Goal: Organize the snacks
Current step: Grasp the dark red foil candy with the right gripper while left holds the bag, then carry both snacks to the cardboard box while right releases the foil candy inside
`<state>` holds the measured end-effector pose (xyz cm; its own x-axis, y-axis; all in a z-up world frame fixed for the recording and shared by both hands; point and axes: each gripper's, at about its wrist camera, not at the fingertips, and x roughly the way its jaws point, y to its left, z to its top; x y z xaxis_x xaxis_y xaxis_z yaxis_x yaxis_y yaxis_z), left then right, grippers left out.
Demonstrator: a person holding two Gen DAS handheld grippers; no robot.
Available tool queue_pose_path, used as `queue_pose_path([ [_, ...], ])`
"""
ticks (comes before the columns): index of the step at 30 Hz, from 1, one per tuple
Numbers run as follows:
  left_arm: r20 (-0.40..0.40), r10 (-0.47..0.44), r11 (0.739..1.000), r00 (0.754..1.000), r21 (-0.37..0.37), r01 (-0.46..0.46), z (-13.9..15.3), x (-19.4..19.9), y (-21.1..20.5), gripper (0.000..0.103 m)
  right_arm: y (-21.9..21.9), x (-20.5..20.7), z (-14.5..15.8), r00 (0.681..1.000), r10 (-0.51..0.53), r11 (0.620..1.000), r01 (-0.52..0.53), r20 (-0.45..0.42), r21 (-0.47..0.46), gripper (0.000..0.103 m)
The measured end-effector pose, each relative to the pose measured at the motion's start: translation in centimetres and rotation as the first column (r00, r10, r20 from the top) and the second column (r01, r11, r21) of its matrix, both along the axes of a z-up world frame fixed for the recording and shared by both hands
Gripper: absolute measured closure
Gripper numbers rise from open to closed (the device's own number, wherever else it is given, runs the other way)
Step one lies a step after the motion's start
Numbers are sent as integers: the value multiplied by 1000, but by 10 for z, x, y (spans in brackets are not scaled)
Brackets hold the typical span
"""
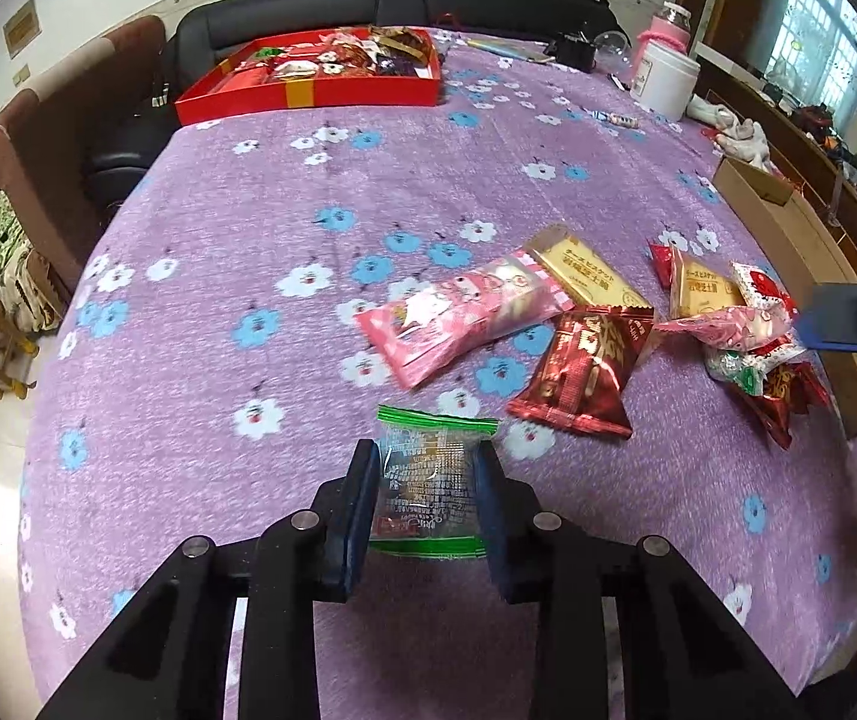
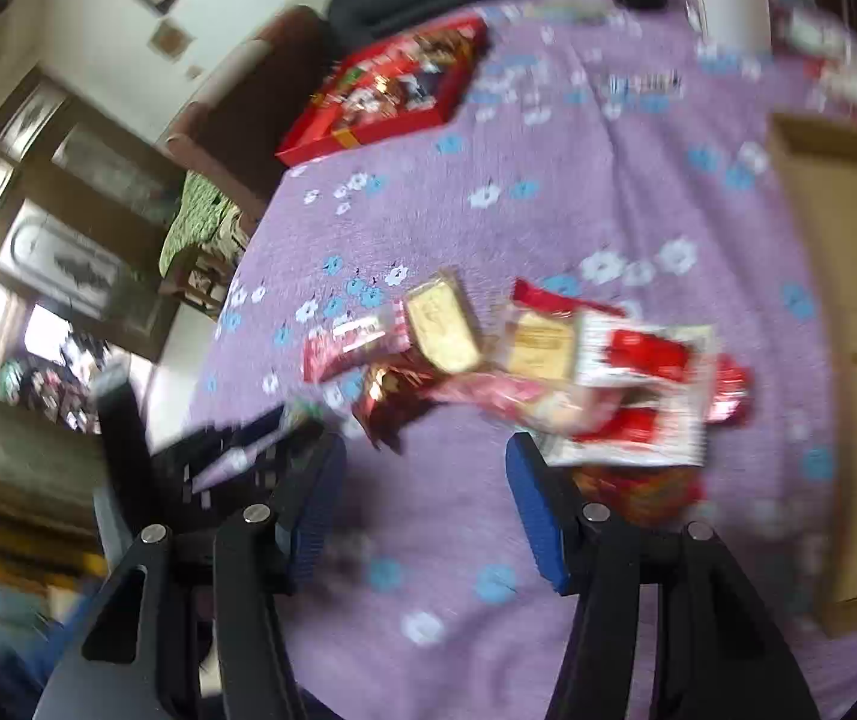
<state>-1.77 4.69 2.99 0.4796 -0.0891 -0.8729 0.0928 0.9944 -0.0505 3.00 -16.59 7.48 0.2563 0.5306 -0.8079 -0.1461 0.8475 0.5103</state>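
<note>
On the purple flowered table (image 1: 218, 300), the left tool (image 1: 428, 474) pinches a green-edged packet (image 1: 428, 480); the right tool (image 2: 425, 480) gapes empty just short of the snack pile (image 2: 608, 378).

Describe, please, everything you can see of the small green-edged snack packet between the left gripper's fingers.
The green-edged packet is a small, flat pouch of clear, shiny film with green sealed strips at its near and far ends and dense printed text, plus a red patch near the closer end. Something brownish shows through. It lies on the purple flowered tablecloth, apart from the other snacks, and the left gripper is shut on it, a blue pad pressing each side edge.
</note>
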Motion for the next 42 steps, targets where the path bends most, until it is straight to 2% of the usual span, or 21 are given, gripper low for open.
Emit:
queue_pose_path([
  [4,21,16,1000,1000,-7,-16,8,-7,12,70,22,18,-20,990,-37,998,43,-135,40,47],
  [7,32,26,1000,999,-7,-26,11,-11,23,70,41,28,-33,978,-68,996,77,-195,34,47],
  [11,37,44,999,998,-13,-43,13,-14,35,70,58,37,-45,971,-104,994,98,-215,-42,47],
  [13,39,48,999,998,-15,-47,13,-17,39,70,66,42,-51,967,-117,989,93,-225,-113,48],
  [16,41,51,999,998,-18,-51,13,-19,41,70,77,44,-51,975,-103,986,75,-196,-148,47],
  [18,37,52,998,998,-26,-51,12,-19,41,70,82,43,-50,981,-77,986,49,-176,-159,54],
  [19,37,53,998,998,-25,-52,11,-18,41,70,84,44,-51,983,-58,986,28,-176,-165,63],
  [20,37,54,998,998,-26,-53,11,-18,41,70,87,44,-50,986,-40,985,11,-163,-174,64],
  [24,42,51,998,998,-38,-49,13,-14,37,70,89,39,-47,989,22,992,-39,-144,-119,73],
  [26,46,45,998,998,-40,-43,14,-12,34,70,89,35,-37,992,38,995,-49,-123,-84,86],
  [34,51,8,999,999,-48,-6,19,-3,14,70,31,14,1,999,14,1000,-13,-29,25,86],
  [38,62,-21,999,998,-49,24,25,-1,-2,70,-31,0,17,994,-112,992,111,14,62,86],
  [42,70,-53,997,996,-44,57,31,0,-20,70,-115,-16,27,959,-275,961,273,73,37,86],
])
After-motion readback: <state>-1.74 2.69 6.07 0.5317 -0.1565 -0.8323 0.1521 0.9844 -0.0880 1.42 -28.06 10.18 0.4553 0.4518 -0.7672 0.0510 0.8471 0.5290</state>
